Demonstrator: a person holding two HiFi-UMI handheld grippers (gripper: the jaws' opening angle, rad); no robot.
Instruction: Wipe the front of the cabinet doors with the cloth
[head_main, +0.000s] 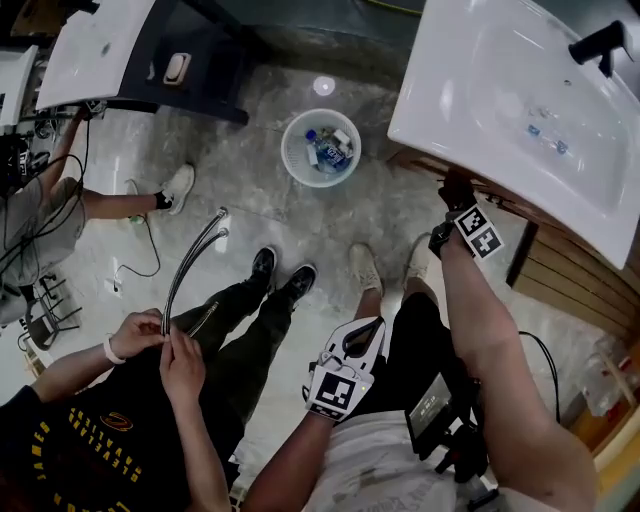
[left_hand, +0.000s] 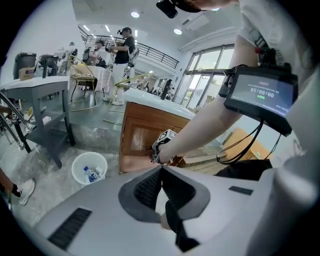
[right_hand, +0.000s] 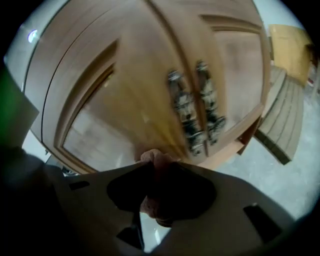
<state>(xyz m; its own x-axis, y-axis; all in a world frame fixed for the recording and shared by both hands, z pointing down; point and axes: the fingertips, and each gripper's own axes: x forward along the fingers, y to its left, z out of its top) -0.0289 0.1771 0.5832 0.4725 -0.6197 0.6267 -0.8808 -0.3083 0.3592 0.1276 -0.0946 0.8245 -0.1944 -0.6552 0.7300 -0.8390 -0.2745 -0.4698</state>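
Note:
The wooden cabinet doors (right_hand: 125, 90) fill the right gripper view, blurred, with two metal handles (right_hand: 195, 105) where they meet. My right gripper (right_hand: 156, 165) is shut on a pinkish cloth (right_hand: 155, 158) that bulges out at the jaw tips, close to the left door's lower part. In the head view the right gripper (head_main: 455, 192) reaches under the white sink top (head_main: 520, 90) toward the cabinet. My left gripper (head_main: 355, 345) hangs by my legs, away from the cabinet. Its jaws (left_hand: 161, 168) are shut with nothing seen between them. The left gripper view also shows the cabinet (left_hand: 137, 135).
A white waste basket (head_main: 321, 148) with bottles stands on the marble floor left of the cabinet. A person at my left holds flexible metal hoses (head_main: 190, 260). Another person's shoe (head_main: 178, 185) is farther left. Slatted wooden boards (head_main: 580, 280) lie right of the cabinet.

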